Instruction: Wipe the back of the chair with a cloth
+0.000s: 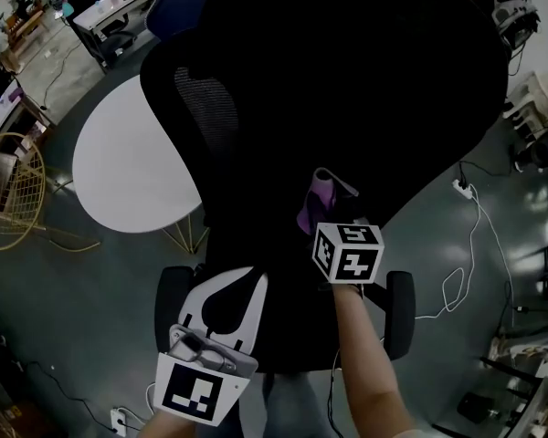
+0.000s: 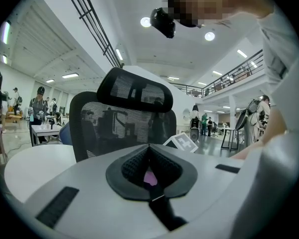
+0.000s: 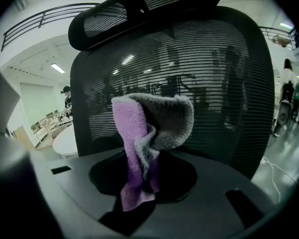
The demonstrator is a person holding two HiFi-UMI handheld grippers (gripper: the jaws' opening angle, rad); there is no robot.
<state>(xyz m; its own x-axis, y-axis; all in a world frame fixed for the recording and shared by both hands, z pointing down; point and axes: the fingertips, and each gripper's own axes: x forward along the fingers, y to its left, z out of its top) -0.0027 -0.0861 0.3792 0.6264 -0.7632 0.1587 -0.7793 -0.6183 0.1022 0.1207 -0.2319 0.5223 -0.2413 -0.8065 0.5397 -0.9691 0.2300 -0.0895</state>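
Note:
A black mesh office chair fills the head view from behind and above. Its backrest and headrest stand close ahead in the right gripper view. My right gripper is shut on a purple and grey cloth, which it holds up against or just in front of the mesh; the cloth shows small in the head view. My left gripper hangs lower left behind the chair, jaws shut with nothing held. From it the chair stands a little way off.
A round white table stands left of the chair, with a yellow wire chair beyond it. Armrests stick out at both sides. A power strip and white cable lie on the floor at right. Desks and people stand far off.

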